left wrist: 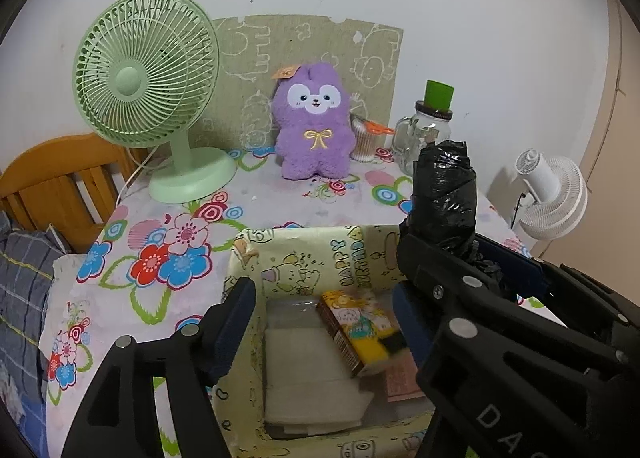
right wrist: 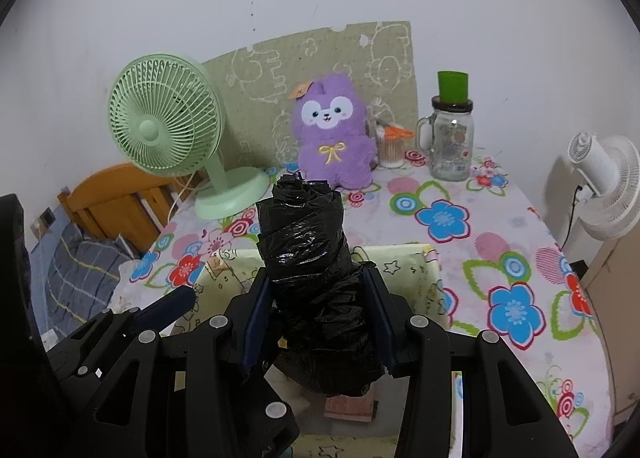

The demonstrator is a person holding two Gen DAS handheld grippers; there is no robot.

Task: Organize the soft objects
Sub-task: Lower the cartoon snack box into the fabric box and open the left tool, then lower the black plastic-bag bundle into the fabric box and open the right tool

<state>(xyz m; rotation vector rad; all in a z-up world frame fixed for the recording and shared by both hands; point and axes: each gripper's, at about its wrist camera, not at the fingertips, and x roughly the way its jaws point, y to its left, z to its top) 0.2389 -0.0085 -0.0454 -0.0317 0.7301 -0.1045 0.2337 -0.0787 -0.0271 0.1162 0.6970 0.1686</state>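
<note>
My right gripper [right wrist: 318,290] is shut on a roll of black plastic bags [right wrist: 308,234] and holds it upright over the yellow cartoon-print box [right wrist: 416,258]. The roll also shows in the left wrist view [left wrist: 444,194], with the right gripper [left wrist: 464,258] below it. My left gripper [left wrist: 324,310] is open and empty above the box [left wrist: 256,258]. Inside the box lie a white folded cloth [left wrist: 308,370] and a small printed carton [left wrist: 352,330]. A purple plush toy [left wrist: 314,122] stands at the table's back, also seen in the right wrist view [right wrist: 334,130].
A green desk fan [left wrist: 148,74] stands at the back left. A glass jar with a green cup on top [right wrist: 450,138] and a cotton swab pot [right wrist: 392,150] stand at the back right. A white fan [right wrist: 604,182] is beside the table. A wooden bed frame [left wrist: 60,178] is on the left.
</note>
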